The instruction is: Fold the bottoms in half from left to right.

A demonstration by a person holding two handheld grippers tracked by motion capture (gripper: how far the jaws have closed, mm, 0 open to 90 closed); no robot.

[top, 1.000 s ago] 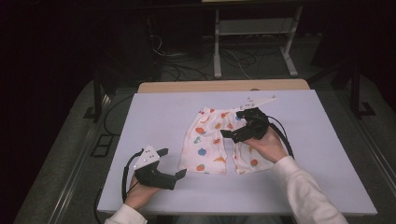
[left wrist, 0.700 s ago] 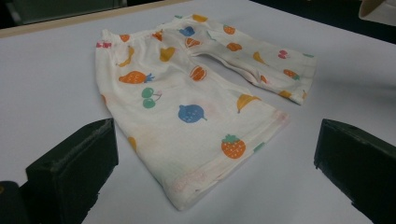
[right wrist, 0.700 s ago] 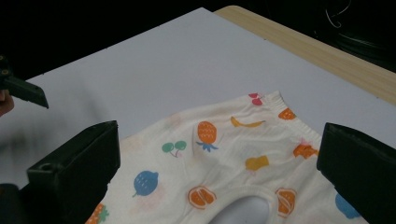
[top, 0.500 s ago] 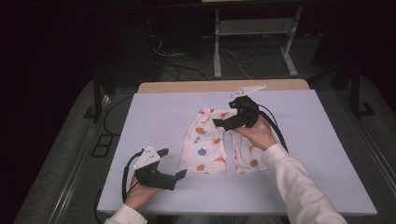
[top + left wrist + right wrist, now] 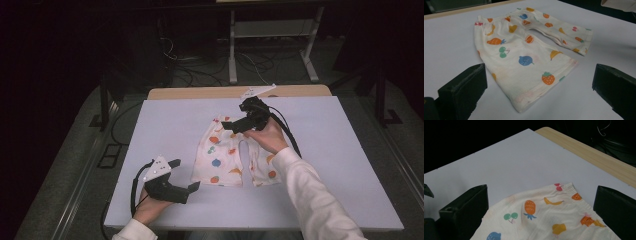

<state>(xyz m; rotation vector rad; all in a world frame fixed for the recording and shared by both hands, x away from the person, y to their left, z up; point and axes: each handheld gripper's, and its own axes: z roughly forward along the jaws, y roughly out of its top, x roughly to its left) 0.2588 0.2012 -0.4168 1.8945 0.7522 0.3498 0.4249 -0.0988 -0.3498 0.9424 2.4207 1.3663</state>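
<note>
Fruit-print white shorts [image 5: 231, 155] lie flat; right gripper [image 5: 235, 123], jaws spread, hovers over waistband; left gripper [image 5: 182, 175] spread, w/ shorts just beside.

Fruit-print shorts [image 5: 226, 159] flat on white table [image 5: 165, 125], right gripper [image 5: 231, 125] over waistband, left gripper [image 5: 184, 174] near front edge
</note>
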